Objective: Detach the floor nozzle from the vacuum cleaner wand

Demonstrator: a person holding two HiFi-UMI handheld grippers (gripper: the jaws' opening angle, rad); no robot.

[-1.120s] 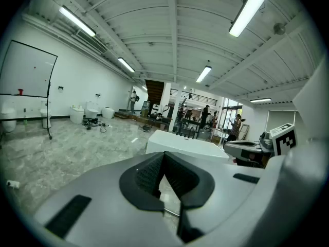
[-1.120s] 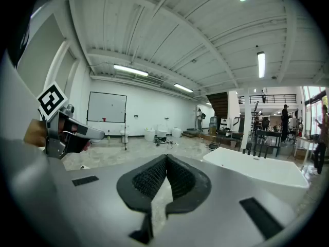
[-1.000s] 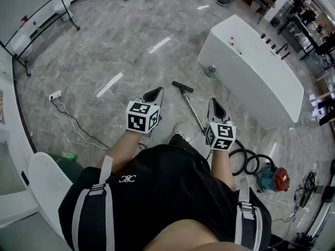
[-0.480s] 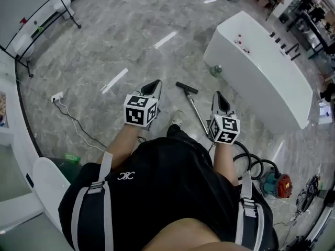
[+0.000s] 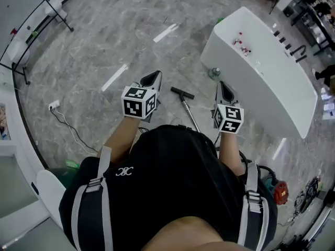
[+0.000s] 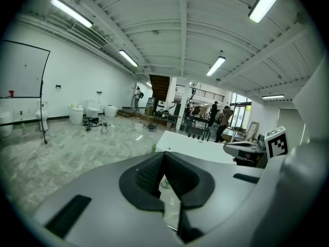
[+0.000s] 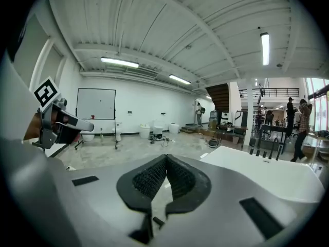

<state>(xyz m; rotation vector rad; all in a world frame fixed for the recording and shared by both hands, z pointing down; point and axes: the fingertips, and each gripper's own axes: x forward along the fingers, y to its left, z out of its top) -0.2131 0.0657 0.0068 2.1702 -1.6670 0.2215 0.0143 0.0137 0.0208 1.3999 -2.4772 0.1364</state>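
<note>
The black floor nozzle lies on the grey marble floor, joined to the thin metal wand, which runs back under my body. My left gripper hovers left of the nozzle, above the floor. It is shut and holds nothing, its ribbed pads meeting at the tips. My right gripper hangs right of the wand, also shut and empty, with its pads together. Neither gripper touches the vacuum. Neither gripper view shows the nozzle.
A long white counter stands at the right, with a green bottle on the floor at its near end. The red and teal vacuum canister sits at lower right. A power strip and cable lie to the left. People stand in the far background.
I have walked forward; both shut grippers moved ahead together toward the nozzle and white counter. The hose and canister slid back under my right side.
</note>
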